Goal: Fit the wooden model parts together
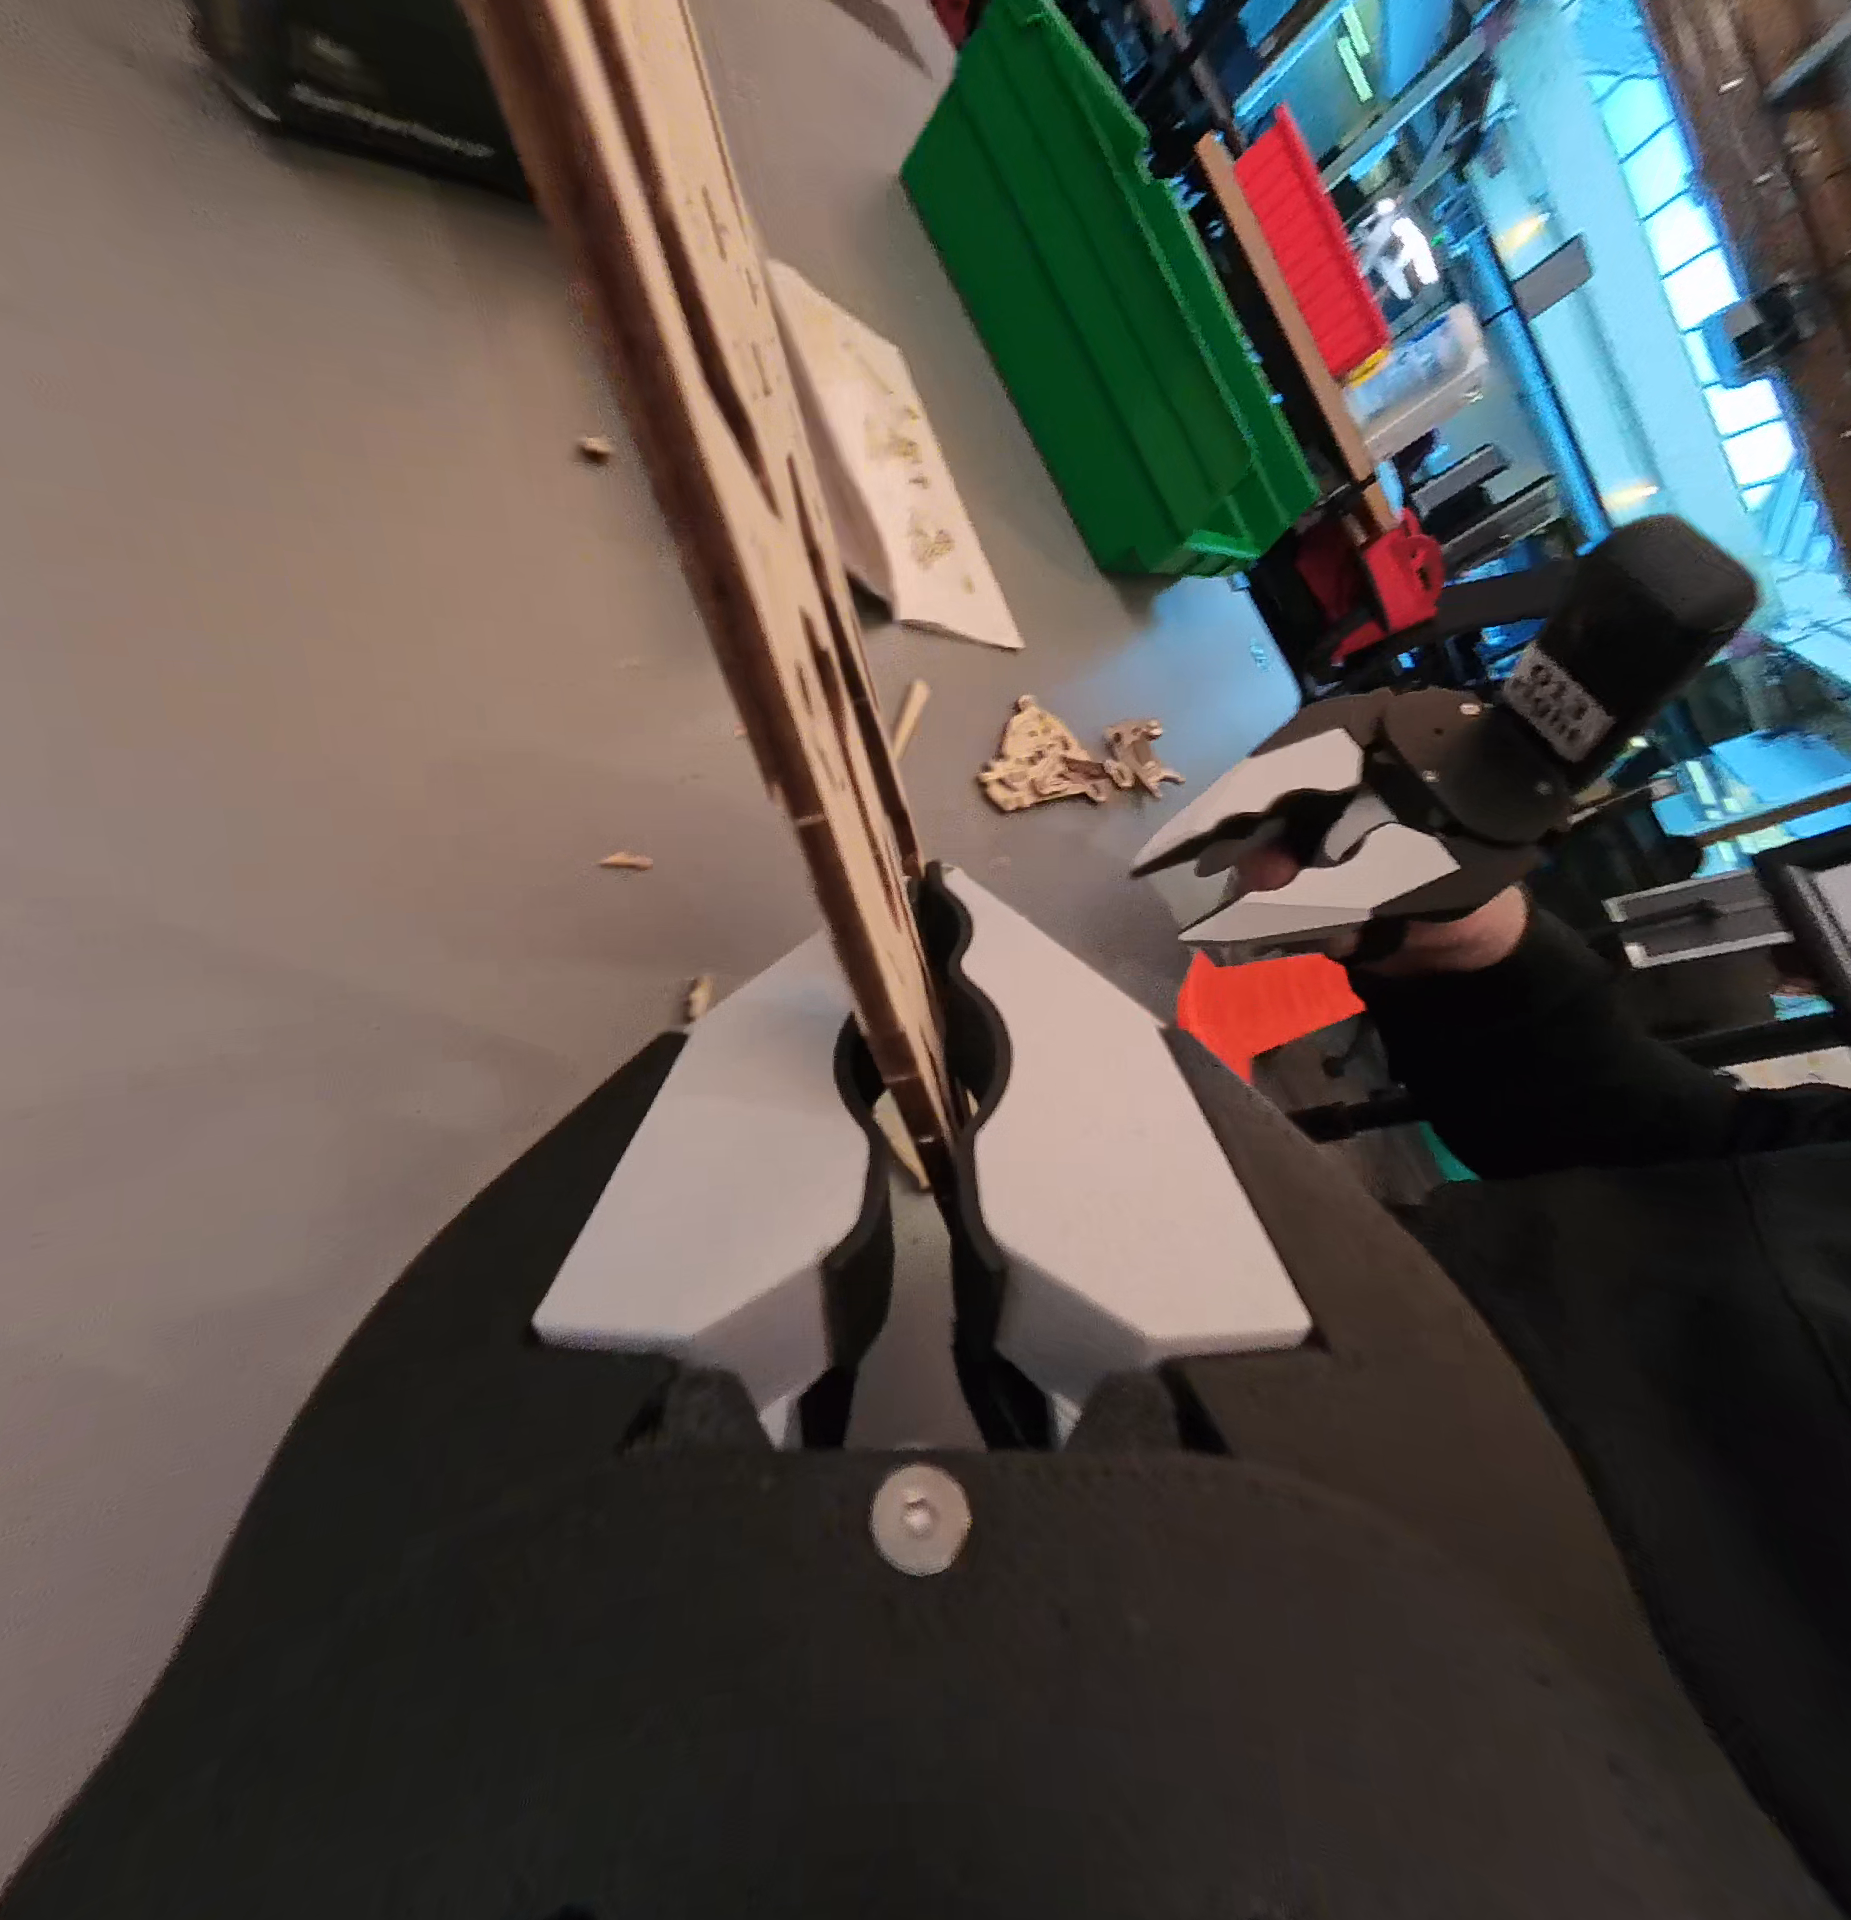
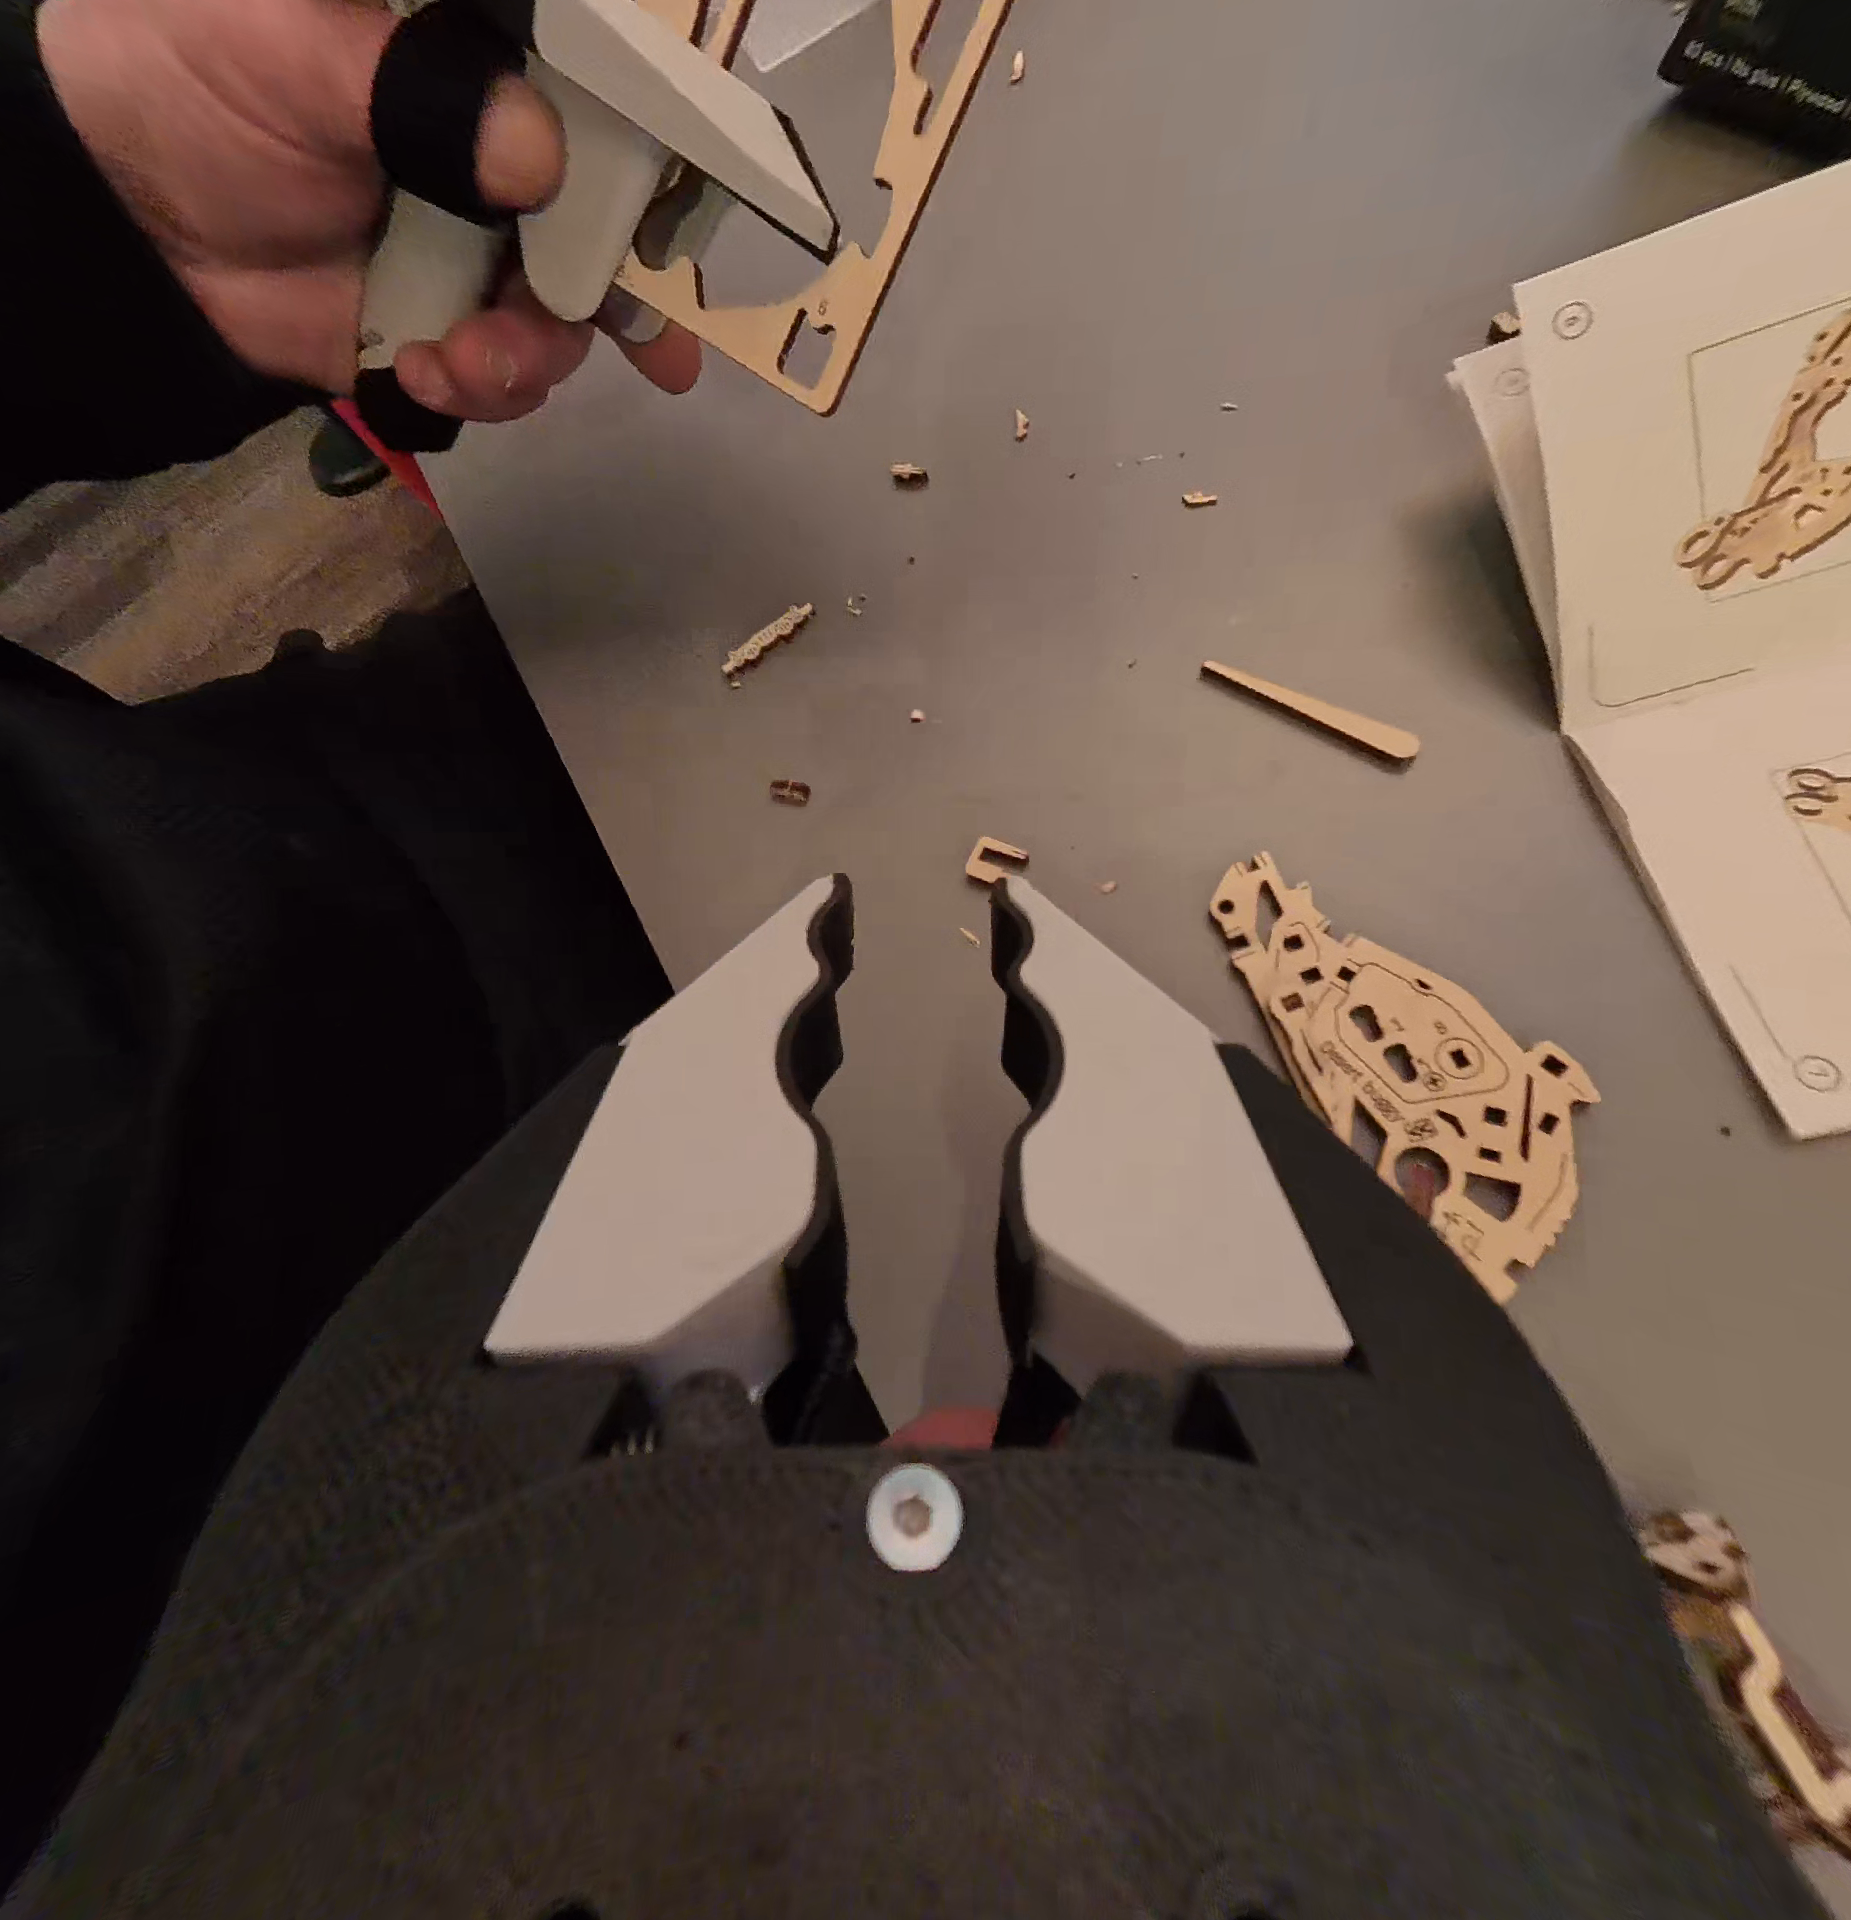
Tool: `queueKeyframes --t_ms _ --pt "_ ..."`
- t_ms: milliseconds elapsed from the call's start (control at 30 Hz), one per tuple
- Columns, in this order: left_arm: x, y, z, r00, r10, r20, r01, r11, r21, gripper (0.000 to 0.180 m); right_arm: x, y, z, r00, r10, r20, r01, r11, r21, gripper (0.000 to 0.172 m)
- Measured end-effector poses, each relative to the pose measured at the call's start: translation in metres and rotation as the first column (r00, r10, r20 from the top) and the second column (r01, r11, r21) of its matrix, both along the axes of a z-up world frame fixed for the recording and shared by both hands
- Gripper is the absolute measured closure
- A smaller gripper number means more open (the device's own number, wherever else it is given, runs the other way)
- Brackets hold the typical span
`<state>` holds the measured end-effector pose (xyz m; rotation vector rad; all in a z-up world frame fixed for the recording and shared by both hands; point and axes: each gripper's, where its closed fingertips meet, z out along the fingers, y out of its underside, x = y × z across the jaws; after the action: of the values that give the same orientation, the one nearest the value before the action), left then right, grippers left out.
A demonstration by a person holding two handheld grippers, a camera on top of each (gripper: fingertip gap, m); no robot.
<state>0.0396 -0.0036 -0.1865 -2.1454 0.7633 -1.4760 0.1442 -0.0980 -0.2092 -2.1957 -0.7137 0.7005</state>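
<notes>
While our left claw (image 1: 926, 997) pinches a pale laser-cut plywood sheet (image 1: 692, 436), cutouts dark-edged, probably mostly emptied, our right claw (image 2: 921, 904) hangs spread over the bench (image 2: 1108, 582).

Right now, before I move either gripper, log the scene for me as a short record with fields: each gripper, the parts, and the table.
left gripper: shut on the edge of the wooden parts sheet, held up off the table
right gripper: open, nothing between its pads, over the table
nearest loose part: small hook-shaped piece just ahead of the right fingertip
assembled piece: flat wooden chassis right of the right gripper
other items: wooden stick, instruction booklet, green bin
table: grey, scattered with wood scraps
</notes>
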Motion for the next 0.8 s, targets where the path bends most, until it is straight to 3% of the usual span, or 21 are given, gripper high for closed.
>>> queueKeyframes --t_ms 100,300,467,700,800 --pt "-0.019 0.013 -0.010 0.998 0.039 -0.049 -0.038 0.999 0.015 0.180 -0.005 0.001 -0.002 1.000 0.013 -0.002 -0.013 1.000 0.004 0.148" --pt "-0.021 0.010 -0.005 0.998 0.030 0.059 -0.027 0.998 -0.065 0.180 -0.015 0.003 0.004 0.998 0.030 -0.048 -0.029 0.999 0.024 0.146" --pt "-0.005 -0.005 0.016 0.976 -0.020 0.218 0.045 0.993 -0.112 0.180 -0.037 0.014 0.030 0.972 0.024 -0.233 -0.016 0.999 0.034 0.143" --pt "0.022 -0.044 0.030 0.942 -0.186 0.278 0.212 0.975 -0.066 0.180 -0.062 0.042 0.062 0.872 -0.037 -0.489 0.042 0.999 -0.001 0.141" --pt "0.032 -0.061 0.034 0.924 -0.263 0.279 0.284 0.958 -0.039 0.180 -0.066 0.053 0.067 0.829 -0.070 -0.555 0.058 0.998 -0.039 0.148"
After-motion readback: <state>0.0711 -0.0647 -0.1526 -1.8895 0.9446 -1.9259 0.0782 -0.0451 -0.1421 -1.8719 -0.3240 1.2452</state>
